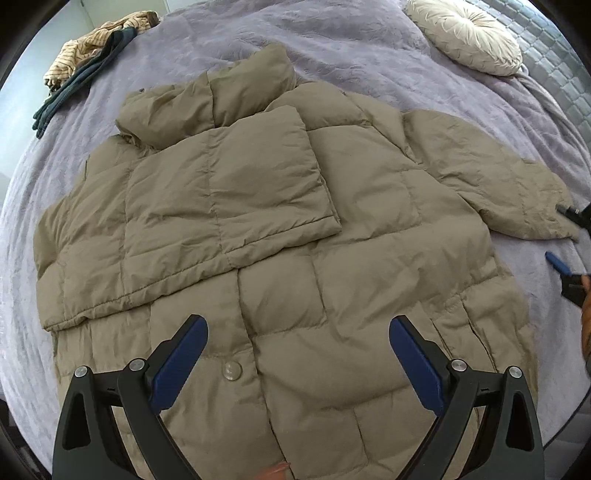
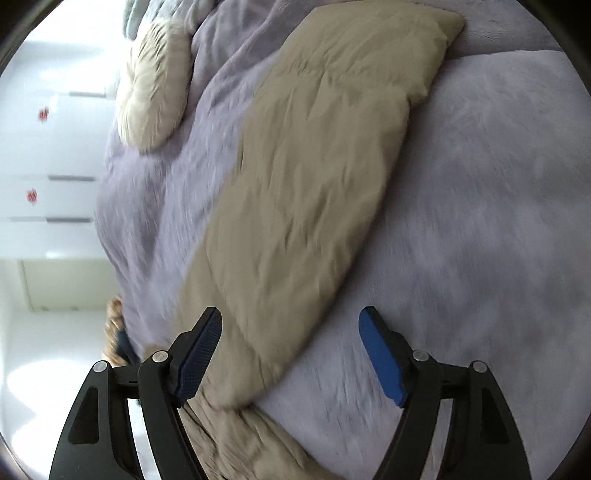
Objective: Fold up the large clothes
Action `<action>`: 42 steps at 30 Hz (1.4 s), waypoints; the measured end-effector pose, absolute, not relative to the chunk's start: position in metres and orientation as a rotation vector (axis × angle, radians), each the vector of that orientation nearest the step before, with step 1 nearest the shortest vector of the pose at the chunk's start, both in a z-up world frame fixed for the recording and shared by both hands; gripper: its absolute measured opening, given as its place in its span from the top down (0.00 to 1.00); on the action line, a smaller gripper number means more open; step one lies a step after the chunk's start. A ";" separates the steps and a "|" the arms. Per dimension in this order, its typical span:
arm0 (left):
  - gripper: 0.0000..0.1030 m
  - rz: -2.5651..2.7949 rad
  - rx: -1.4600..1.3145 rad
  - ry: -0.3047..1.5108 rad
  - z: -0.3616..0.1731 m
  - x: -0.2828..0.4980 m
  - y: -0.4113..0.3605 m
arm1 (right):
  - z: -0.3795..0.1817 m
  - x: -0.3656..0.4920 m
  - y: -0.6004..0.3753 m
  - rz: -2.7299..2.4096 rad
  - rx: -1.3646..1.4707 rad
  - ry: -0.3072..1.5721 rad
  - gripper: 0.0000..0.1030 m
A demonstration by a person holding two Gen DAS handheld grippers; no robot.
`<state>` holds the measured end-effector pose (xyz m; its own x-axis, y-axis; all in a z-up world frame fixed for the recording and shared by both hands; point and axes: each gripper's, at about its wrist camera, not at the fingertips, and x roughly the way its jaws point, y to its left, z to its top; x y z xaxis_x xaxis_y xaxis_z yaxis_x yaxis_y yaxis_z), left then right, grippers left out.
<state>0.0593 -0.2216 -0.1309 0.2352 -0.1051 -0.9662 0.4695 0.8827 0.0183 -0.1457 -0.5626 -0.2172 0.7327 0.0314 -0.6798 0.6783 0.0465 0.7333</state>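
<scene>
Khaki quilted puffer jacket (image 1: 280,236): lies flat, front side up, spread across the bed, collar at the far end, hem at the near end. Left sleeve (image 1: 229,206) is folded across the chest. Right sleeve (image 2: 314,177) extends outward, unfolded. A snap button (image 1: 232,370) shows near the hem.

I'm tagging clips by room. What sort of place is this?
Most likely a bedroom: a bed under a lilac blanket, a round cream cushion and pale cupboard doors beside it.

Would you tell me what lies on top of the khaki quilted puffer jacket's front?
One sleeve lies folded across the khaki quilted puffer jacket, beside one visible button; whatever it covers stays hidden.
</scene>
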 end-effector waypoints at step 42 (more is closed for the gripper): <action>0.04 -0.257 0.170 1.300 -0.126 0.088 -0.110 | -0.046 0.100 -0.344 0.219 0.579 0.810 0.92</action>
<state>0.0883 -0.1101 -0.1264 0.2455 -0.0922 -0.9650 0.2823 0.9591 -0.0198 0.1000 -0.3440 -0.0464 0.6774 0.3975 -0.6189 0.0323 0.8245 0.5649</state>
